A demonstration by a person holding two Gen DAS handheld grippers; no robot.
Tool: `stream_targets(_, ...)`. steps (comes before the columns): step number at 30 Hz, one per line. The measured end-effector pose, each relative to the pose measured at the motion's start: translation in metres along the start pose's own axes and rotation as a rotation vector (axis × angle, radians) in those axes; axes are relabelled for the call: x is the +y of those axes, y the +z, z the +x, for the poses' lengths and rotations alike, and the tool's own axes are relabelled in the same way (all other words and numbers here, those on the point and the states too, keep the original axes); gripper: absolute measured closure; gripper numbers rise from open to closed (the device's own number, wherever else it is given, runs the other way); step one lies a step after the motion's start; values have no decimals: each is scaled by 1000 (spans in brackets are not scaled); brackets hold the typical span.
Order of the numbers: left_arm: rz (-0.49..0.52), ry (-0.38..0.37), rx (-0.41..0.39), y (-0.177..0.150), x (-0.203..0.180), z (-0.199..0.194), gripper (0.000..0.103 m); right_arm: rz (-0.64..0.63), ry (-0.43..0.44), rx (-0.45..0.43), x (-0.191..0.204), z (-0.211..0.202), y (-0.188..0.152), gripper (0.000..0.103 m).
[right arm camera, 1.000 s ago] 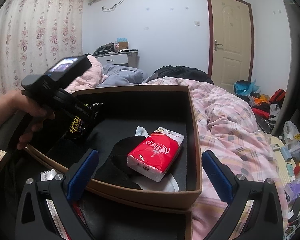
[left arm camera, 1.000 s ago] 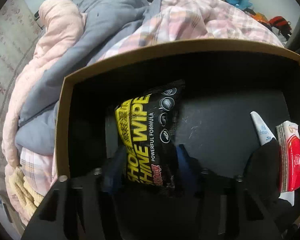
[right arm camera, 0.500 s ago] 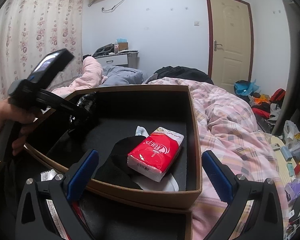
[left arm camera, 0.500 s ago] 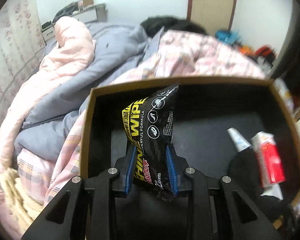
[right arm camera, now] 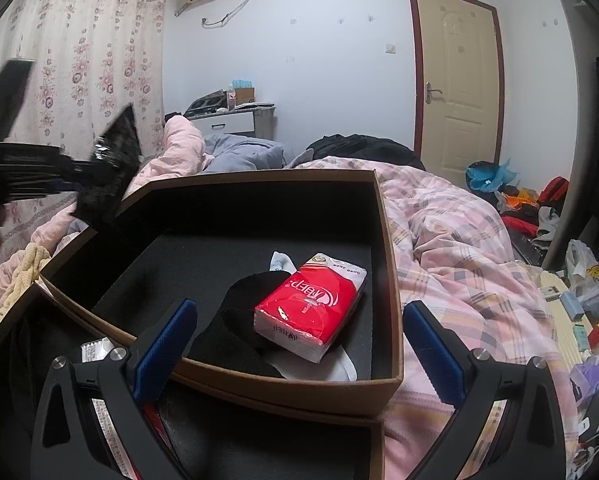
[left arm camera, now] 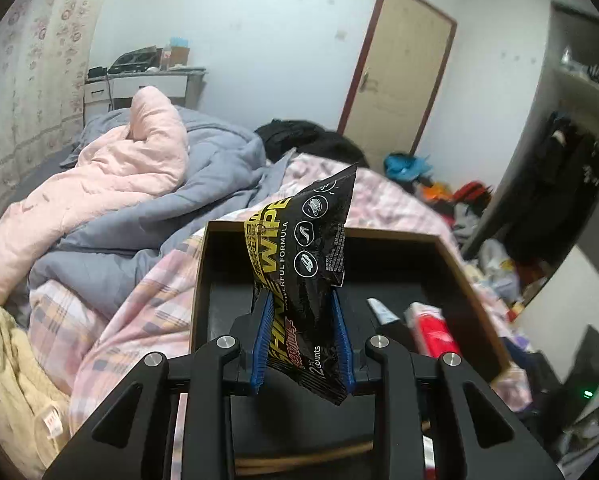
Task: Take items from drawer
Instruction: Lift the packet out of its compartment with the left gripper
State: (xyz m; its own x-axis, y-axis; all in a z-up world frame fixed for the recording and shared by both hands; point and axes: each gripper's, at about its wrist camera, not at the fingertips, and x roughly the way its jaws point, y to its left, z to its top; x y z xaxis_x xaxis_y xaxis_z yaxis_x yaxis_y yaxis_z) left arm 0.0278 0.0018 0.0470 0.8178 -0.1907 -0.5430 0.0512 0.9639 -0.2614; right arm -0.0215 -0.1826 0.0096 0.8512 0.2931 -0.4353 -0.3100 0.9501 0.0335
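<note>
One soft, light wipes packet is hanging clear above the drawer, pinched at its lower half by the left gripper and sagging, while the right gripper is hovering wide open and empty near the red tissue pack.

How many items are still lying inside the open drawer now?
3 visible: a red tissue pack, a black cloth beside it, and a white tube partly under them. More may be hidden beneath.

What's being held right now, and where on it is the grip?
The left tongs pinch the black wipes packet across its lower half. The right tongs hold nothing.
</note>
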Motion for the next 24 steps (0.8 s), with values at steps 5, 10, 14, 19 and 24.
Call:
stream_targets(5,-13,-82,-44,-18,1,-34,78,-3,-7,-8,1,-2,0,1)
stream_targets(10,1,-199,-85,-41,2,-68,78,-2,-6,-11,0,-1,0,1)
stream_targets(14,-14,-232,-94,-45,13,-81,78,3,0,-9,-2,-1,1,1)
stream_targets(19,-16,-243,-86,-43,25,-91,78,1,-4,-13,-2,-1,0,1)
stream_targets(24,28,-279,-72,-40,28,-112,78,-1,-7,-15,-1,-2,0,1)
